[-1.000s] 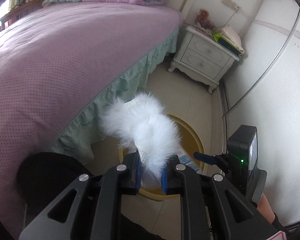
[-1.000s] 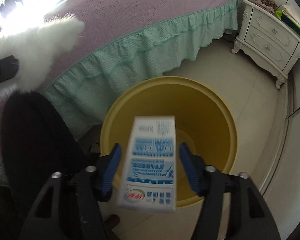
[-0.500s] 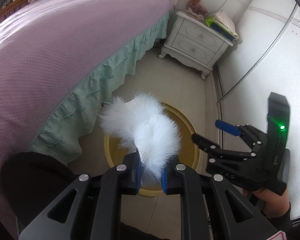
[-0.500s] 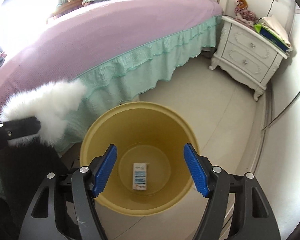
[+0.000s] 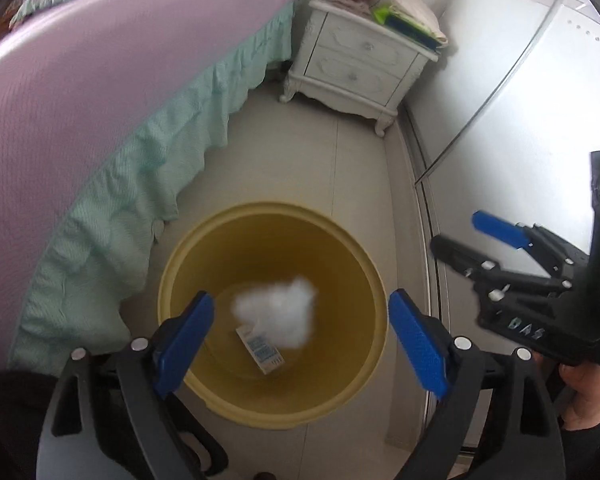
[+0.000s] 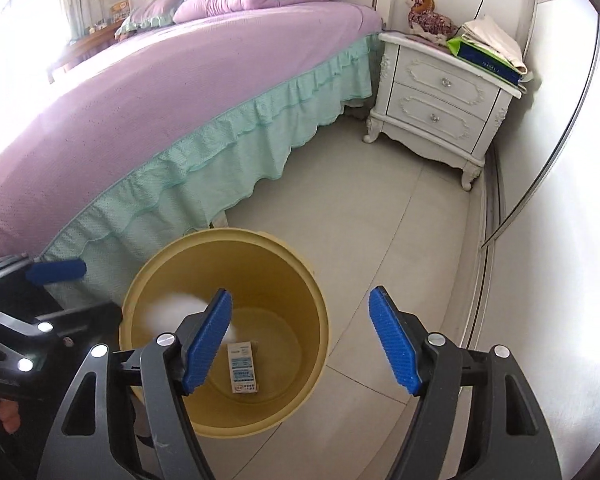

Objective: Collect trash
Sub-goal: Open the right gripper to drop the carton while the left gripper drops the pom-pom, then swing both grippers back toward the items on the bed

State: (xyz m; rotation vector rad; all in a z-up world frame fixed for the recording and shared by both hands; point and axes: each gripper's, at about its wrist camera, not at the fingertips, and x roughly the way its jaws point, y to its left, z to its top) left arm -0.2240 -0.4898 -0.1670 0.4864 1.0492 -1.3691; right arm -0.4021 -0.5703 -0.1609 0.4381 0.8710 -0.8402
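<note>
Grippers number two: the left gripper (image 5: 300, 334) and right gripper (image 6: 300, 344) both gape wide, gripping nothing, above one yellow bucket (image 5: 172, 276). Inside it, below the left jaws, are one blurred white fluffy clump (image 5: 276, 316) and one small carton (image 6: 243, 372) on the bottom. One bed (image 6: 180, 80) and one nightstand (image 6: 440, 104) stand nearby.

White fluffy item (image 5: 276, 316) motion-blurred inside yellow bin (image 5: 172, 264); partly hidden behind finger in right view.
</note>
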